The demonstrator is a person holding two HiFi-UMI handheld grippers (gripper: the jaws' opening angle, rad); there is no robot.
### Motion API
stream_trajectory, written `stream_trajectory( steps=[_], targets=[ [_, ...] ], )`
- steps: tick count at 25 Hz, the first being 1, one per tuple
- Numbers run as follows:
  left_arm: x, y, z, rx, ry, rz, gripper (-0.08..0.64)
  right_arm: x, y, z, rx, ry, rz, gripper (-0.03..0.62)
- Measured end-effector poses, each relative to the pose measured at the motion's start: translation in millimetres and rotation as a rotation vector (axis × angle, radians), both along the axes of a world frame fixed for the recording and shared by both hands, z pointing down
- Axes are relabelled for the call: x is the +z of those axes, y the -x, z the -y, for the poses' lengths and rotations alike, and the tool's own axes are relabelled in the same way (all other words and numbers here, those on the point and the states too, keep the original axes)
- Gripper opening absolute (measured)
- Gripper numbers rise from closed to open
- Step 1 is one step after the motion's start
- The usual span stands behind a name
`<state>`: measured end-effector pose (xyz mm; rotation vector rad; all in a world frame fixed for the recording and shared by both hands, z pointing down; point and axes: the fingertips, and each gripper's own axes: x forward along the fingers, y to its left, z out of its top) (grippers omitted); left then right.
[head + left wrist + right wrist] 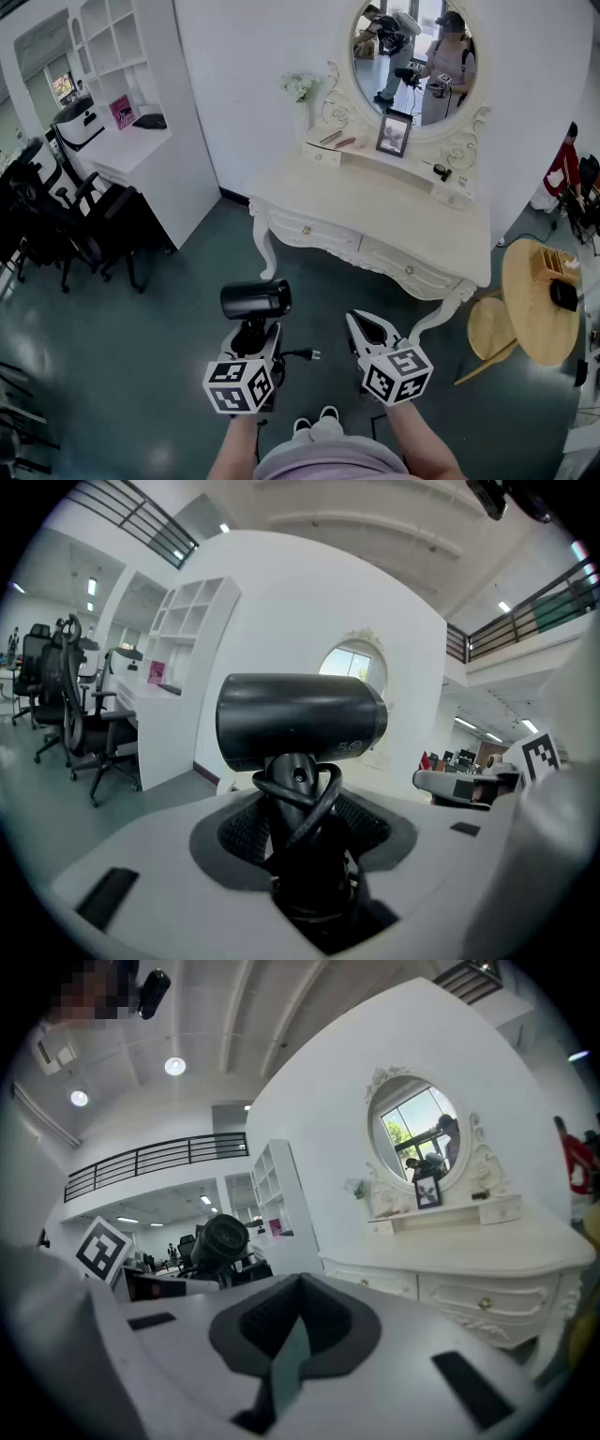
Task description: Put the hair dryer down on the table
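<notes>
A black hair dryer (255,299) stands upright above the floor, its barrel pointing sideways. My left gripper (253,342) is shut on its handle, and the cord is looped round the handle (300,799) between the jaws. The plug (309,354) hangs to the right. In the left gripper view the dryer's barrel (300,719) fills the centre. My right gripper (362,324) is beside it on the right, shut and empty; its jaws meet at a thin slit (292,1340). The white dressing table (375,220) stands ahead of both grippers, well apart from them.
An oval mirror (412,56), a photo frame (394,133) and small items sit on the table's back shelf. Black office chairs (66,225) and a white desk with shelves (131,141) are at the left. A round wooden table (539,300) and stool (492,328) are at the right.
</notes>
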<state>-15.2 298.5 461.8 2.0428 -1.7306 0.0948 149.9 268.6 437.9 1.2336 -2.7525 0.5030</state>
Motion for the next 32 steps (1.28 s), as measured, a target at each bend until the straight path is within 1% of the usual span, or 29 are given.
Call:
stream_trajectory(
  steps=[4, 11, 15, 21, 27, 32],
  targets=[
    [-4, -5, 4, -0.010, 0.000, 0.011, 0.207, 0, -6, 3, 0.001, 0.007, 0.006, 0.002],
    [-4, -23, 18, -0.016, -0.003, 0.014, 0.207, 4, -20, 13, -0.034, 0.018, 0.020, 0.002],
    [-6, -23, 25, -0.034, -0.008, 0.018, 0.207, 2, -25, 20, -0.038, 0.012, 0.028, 0.002],
    [-6, -16, 42, -0.065, 0.005, 0.039, 0.207, 2, -28, 42, -0.035, 0.019, 0.039, 0.002],
    [6, 0, 84, -0.057, 0.017, 0.042, 0.207, 13, -17, 84, -0.020, 0.028, 0.044, 0.002],
    [13, 31, 145, -0.035, 0.013, 0.041, 0.207, 14, 16, 139, -0.011, 0.016, 0.039, 0.002]
  ],
)
